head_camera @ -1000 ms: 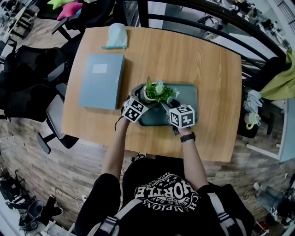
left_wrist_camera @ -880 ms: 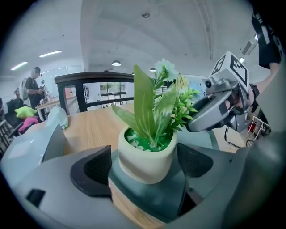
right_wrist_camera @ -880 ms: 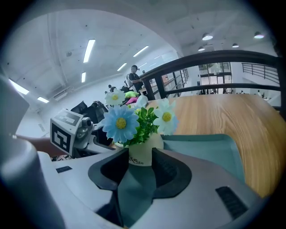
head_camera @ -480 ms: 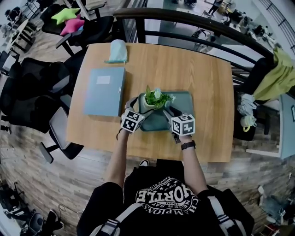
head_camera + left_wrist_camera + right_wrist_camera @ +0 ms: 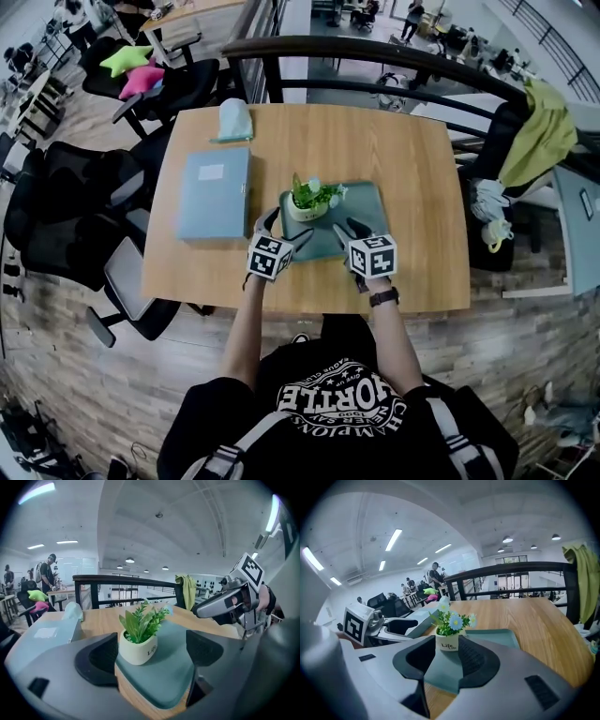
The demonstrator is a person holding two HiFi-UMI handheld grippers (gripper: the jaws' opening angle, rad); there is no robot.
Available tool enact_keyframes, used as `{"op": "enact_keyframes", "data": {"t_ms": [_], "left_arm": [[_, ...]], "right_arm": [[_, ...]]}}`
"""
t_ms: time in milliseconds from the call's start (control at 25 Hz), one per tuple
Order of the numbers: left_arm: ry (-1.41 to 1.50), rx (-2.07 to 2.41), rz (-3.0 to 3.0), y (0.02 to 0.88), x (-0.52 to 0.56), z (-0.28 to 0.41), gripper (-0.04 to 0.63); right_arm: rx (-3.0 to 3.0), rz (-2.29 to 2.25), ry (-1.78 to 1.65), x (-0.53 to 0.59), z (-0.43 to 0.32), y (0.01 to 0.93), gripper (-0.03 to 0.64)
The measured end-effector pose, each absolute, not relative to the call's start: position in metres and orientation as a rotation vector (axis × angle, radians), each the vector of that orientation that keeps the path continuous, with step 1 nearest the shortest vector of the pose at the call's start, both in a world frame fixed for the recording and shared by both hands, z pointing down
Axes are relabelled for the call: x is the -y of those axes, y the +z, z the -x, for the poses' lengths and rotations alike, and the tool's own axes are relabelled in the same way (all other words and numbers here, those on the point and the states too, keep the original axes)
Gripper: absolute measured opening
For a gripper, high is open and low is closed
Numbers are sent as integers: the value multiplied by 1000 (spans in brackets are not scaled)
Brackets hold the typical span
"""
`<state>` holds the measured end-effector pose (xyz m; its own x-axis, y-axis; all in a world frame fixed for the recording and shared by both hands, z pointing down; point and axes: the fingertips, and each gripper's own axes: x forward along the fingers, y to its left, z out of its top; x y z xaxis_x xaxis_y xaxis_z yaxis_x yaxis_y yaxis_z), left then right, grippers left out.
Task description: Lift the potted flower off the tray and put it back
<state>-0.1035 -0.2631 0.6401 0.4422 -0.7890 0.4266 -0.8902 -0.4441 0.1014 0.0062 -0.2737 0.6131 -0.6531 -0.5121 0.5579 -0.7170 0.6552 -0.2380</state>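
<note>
Potted flower [image 5: 309, 201] upright on tray [image 5: 367, 201], just ahead of both jaws, untouched. Left gripper [image 5: 279, 231], right gripper [image 5: 347, 232]: jaws partly apart, empty. Pot likely light, smooth, rigid; squeeze white wall low.

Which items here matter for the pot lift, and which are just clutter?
In the job: potted flower, tray, left gripper, right gripper.
Lying about: blue folder, pale blue cloth, star cushions, green jacket.
</note>
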Motion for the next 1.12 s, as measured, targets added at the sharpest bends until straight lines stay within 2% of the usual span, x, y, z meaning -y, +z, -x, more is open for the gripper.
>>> {"op": "enact_keyframes", "data": {"t_ms": [280, 560, 1120], "left_arm": [[364, 1387, -2437, 615, 227, 85, 476], [290, 1346, -2496, 583, 203, 60, 445], [190, 1397, -2596, 509, 154, 50, 303]], "right_arm": [[2439, -1067, 577, 240, -26, 586, 167], [2467, -1153, 542, 216, -39, 558, 160], [2554, -1353, 430, 170, -68, 483, 112]]}}
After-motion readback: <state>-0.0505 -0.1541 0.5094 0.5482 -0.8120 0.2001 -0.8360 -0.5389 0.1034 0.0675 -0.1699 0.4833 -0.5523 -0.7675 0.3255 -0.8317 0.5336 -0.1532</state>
